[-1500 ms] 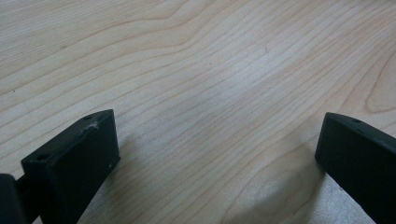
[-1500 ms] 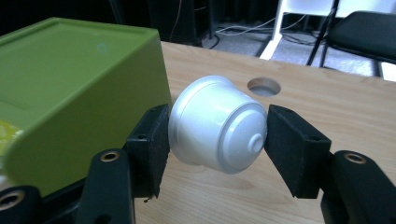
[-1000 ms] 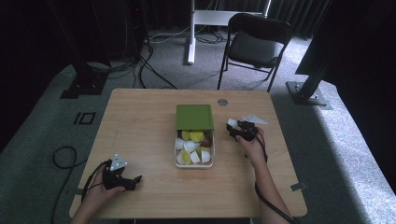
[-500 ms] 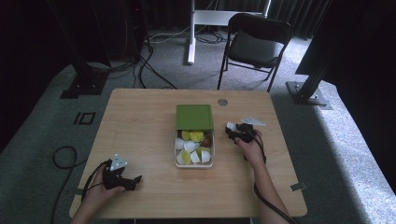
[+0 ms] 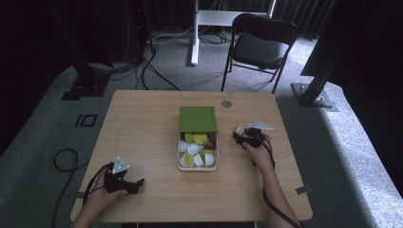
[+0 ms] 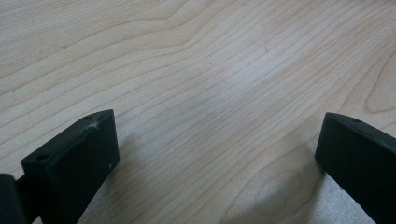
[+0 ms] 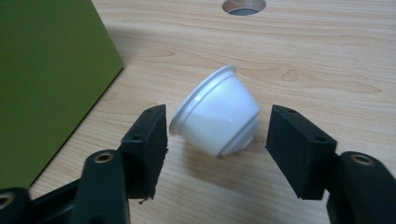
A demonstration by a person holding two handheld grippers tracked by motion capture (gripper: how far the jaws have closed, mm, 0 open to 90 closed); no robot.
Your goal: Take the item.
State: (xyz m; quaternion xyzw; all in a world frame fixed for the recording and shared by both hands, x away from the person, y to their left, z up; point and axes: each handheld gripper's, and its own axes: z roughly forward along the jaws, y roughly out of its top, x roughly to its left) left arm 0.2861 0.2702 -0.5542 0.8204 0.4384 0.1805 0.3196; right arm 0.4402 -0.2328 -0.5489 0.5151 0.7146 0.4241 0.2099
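White capsule [image 7: 218, 116] lying tilted on counter [image 5: 142, 123] btwn right tongs [image 7: 212, 133], jaws apart w/ gaps both sides, just right of green-lidded box [image 5: 198, 137], left tongs [image 6: 217, 154] released, near-left on bare counter

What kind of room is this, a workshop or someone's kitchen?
Probably a lab or recording studio, not a kitchen: a lone wooden table on grey carpet, dark curtains behind, cables across the floor, black stand bases, and a folding chair.
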